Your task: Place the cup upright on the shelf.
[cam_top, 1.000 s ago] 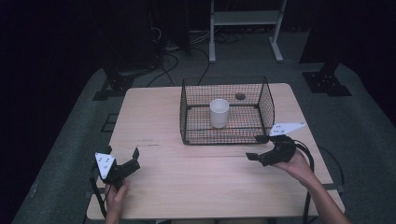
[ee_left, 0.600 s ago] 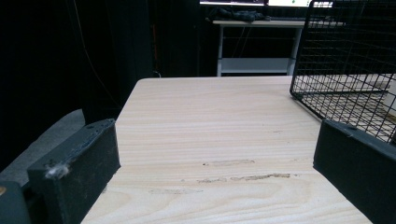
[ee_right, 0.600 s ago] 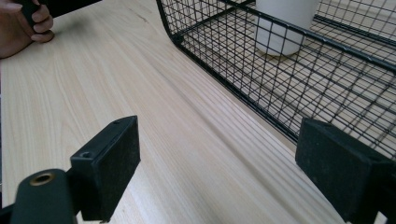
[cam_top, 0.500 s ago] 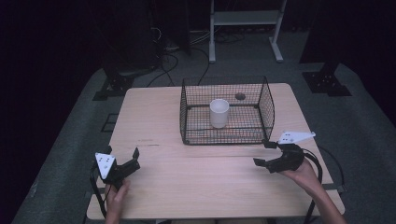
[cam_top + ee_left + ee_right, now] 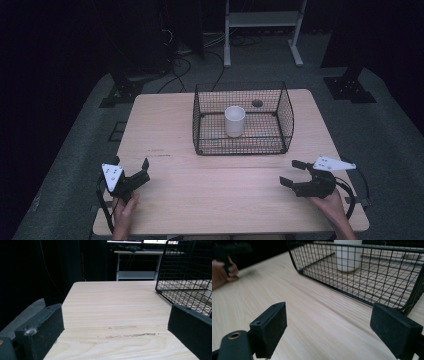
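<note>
Right tool (image 5: pixel 295 174) sits low over the desk (image 5: pixel 220 195), jaws apart and empty, near the wire basket (image 5: pixel 286 117). Left tool (image 5: pixel 131 170) likewise stands open and empty. White cup (image 5: pixel 234 121) stands upright inside the basket.

Dim overall: the pale wooden surface (image 5: pixel 170 125) is softly lit from above while the room around it sinks into black. Shadows are faint, with no glare. In the right gripper view, a distant hand (image 5: pixel 223 271) is blurred.

right claw (image 5: pixel 292 172) | drawn back from wire basket (image 5: pixel 243 145) | lower, nearer table edge
</note>
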Demonstrator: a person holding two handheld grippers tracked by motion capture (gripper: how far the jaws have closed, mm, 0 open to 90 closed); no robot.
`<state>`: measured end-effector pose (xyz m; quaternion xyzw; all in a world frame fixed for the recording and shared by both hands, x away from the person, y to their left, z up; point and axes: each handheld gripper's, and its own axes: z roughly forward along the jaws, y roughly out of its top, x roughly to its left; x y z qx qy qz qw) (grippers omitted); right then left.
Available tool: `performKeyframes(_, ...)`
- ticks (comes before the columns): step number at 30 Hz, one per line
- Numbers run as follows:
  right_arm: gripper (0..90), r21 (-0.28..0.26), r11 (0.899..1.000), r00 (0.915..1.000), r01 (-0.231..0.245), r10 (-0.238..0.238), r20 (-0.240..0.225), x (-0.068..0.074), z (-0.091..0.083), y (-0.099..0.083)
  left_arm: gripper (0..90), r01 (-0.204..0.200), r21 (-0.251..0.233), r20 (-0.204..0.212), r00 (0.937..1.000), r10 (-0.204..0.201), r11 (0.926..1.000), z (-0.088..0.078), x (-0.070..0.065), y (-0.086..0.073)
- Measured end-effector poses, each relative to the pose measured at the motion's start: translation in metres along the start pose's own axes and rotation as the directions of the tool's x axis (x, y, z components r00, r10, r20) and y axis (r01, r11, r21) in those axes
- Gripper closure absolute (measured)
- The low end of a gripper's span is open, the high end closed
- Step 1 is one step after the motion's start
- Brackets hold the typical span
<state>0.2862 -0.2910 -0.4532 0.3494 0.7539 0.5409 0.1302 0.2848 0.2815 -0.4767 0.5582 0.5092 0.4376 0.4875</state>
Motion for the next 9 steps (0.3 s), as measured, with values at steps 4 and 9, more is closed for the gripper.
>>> performKeyframes(4,13.2,-0.011,1.000,0.9992,0.025,-0.025,0.032,0.012,-0.007,-0.008,0.0,0.003,0.000,0.001,1.0000,-0.003,1.0000,0.000,0.001,0.000)
performKeyframes(9,13.2,-0.046,0.999,0.9995,-0.020,0.021,0.022,0.014,-0.010,-0.021,0.0,0.007,-0.001,0.002,1.0000,-0.007,1.0000,0.000,0.001,0.000)
